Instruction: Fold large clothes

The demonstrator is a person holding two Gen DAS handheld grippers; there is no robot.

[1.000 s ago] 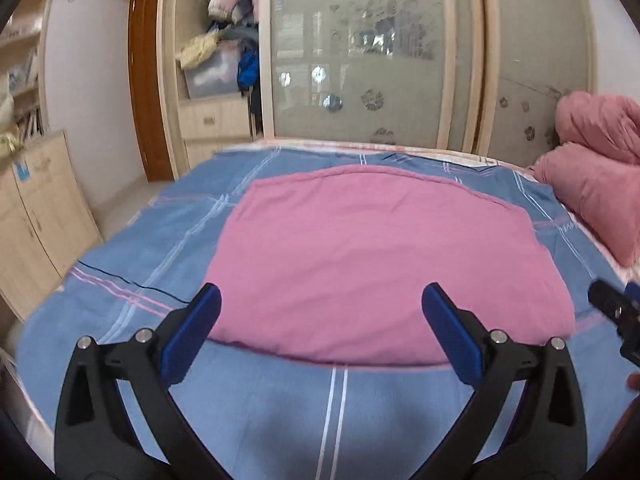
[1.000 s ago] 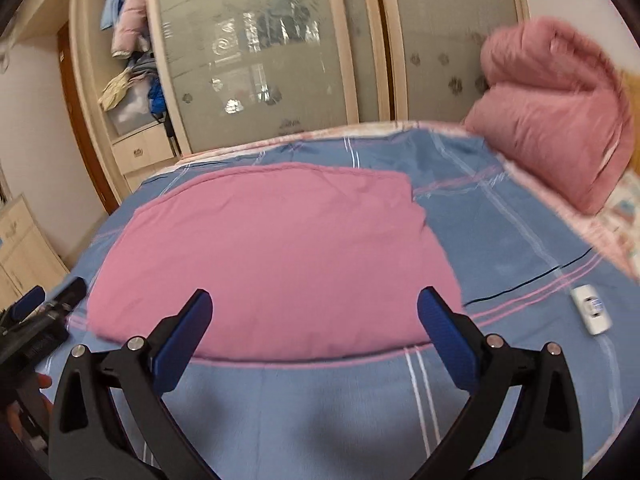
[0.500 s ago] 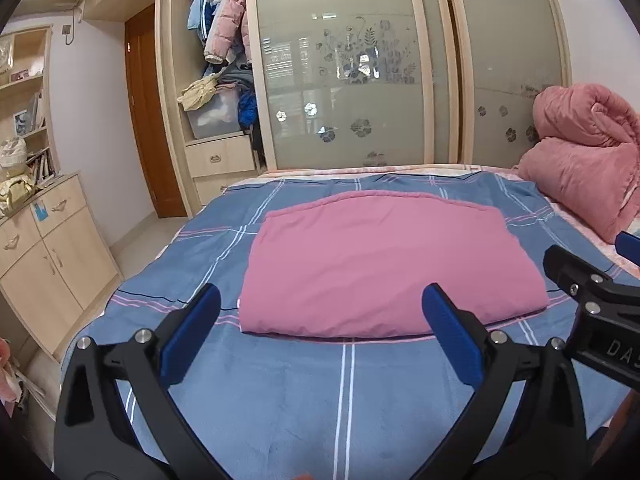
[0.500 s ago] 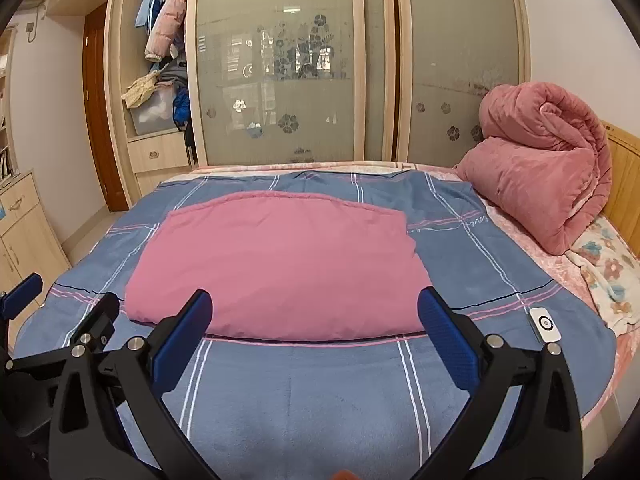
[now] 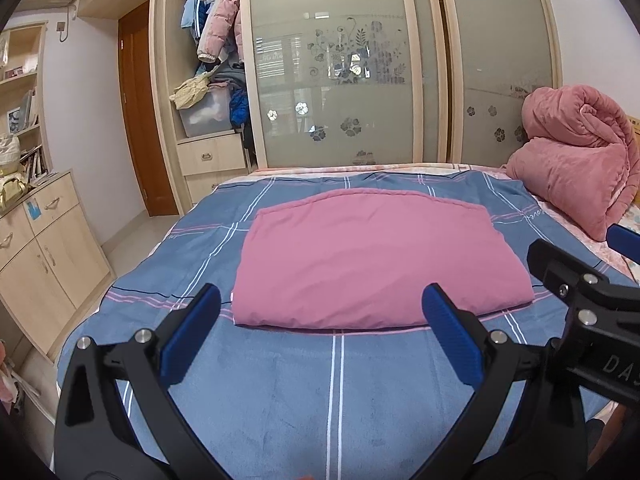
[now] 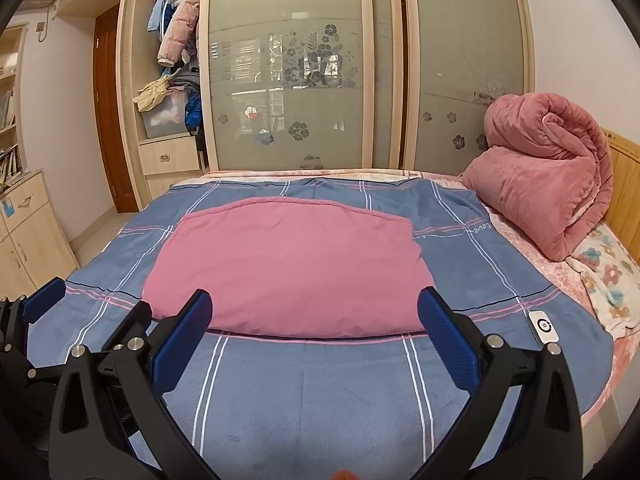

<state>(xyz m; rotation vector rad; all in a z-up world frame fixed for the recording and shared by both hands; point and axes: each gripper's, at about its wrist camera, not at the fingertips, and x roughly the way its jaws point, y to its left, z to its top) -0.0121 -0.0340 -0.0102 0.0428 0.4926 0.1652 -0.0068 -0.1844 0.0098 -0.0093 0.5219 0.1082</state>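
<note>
A pink garment (image 5: 372,260) lies folded flat in a wide rectangle in the middle of the bed; it also shows in the right wrist view (image 6: 288,268). My left gripper (image 5: 320,320) is open and empty, held back above the near part of the bed, short of the garment's front edge. My right gripper (image 6: 316,320) is open and empty at about the same distance. The right gripper also shows at the right edge of the left wrist view (image 5: 592,296), and the left gripper at the left edge of the right wrist view (image 6: 32,320).
The bed has a blue plaid cover (image 5: 340,392). A rolled pink quilt (image 6: 548,184) lies at the right by the headboard. A small white remote (image 6: 543,327) lies near the bed's right edge. A wardrobe with sliding doors (image 5: 340,80) stands behind; a low cabinet (image 5: 36,248) at left.
Both grippers have pulled back and up from the garment, which now looks smaller and farther away. The garment lies still and both grippers stayed open.
</note>
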